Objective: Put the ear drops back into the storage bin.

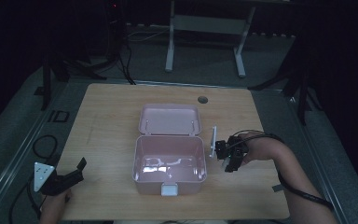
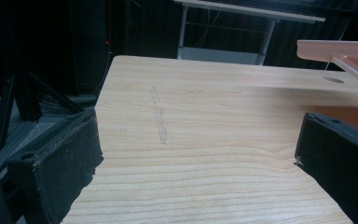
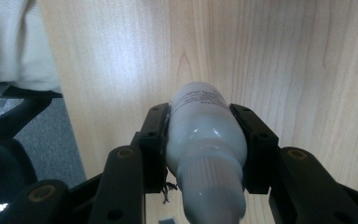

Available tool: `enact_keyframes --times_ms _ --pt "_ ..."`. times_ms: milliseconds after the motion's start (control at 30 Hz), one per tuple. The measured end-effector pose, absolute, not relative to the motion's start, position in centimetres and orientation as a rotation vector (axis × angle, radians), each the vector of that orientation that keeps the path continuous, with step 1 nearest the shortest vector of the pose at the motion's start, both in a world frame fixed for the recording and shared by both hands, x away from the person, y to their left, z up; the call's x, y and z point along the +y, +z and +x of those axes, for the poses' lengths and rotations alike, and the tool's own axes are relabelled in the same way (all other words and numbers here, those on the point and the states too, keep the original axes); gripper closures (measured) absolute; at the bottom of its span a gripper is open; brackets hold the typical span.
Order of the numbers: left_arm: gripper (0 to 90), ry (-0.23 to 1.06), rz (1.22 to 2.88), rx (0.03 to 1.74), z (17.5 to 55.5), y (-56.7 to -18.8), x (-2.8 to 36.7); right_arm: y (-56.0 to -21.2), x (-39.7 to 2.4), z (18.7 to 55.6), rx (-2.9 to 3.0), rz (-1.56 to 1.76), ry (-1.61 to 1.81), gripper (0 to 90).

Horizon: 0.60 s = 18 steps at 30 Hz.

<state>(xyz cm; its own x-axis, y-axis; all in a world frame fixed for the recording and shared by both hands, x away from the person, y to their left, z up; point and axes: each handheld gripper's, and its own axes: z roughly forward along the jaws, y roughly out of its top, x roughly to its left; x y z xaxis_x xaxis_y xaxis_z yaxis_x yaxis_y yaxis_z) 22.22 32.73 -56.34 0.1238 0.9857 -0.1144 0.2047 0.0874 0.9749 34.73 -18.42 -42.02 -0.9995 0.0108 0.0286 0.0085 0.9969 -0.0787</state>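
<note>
Right tool [image 3: 205,140] clamped on a white bottle [image 3: 200,135]: in the right gripper view both black pads press the bottle's sides at lower centre of the frame, ribbed cap end toward the camera, printed label end pointing away over the wood grain. Bottle is off the surface [image 1: 112,116], held in the air. In the high view the right tool [image 1: 228,154] sits right of centre, just beside the right wall of the pink box [image 1: 169,163]; the bottle itself is too small and dark to make out there. Person's right hand [image 1: 256,147] and forearm come in from the lower right, cable looped around the forearm.

Pink box is open at frame centre, lid [image 1: 169,119] tipped back behind it, white latch [image 1: 169,189] on the near wall, inside looks bare and glossy. A thin white upright piece [image 1: 213,141] stands between box and right tool; cannot tell what it is.

Left tool [image 1: 67,177] at lower left of the high view, near the surface's front left corner, well apart from the box. Left gripper view: jaws spread wide at lower left and lower right of the frame, nothing between them, bare wood ahead, pink lid edge [image 2: 335,49] at upper right. Round cable hole [image 1: 203,99] at the surface's far edge.
</note>
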Motion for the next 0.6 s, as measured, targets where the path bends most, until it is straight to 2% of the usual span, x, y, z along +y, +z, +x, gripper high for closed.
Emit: enact_keyframes --times_ms 600 --pt "0.5 0.932 1.336 1.297 22.2 -56.3 32.7 -36.8 -15.9 33.5 -3.131 0.008 0.082 59.7"
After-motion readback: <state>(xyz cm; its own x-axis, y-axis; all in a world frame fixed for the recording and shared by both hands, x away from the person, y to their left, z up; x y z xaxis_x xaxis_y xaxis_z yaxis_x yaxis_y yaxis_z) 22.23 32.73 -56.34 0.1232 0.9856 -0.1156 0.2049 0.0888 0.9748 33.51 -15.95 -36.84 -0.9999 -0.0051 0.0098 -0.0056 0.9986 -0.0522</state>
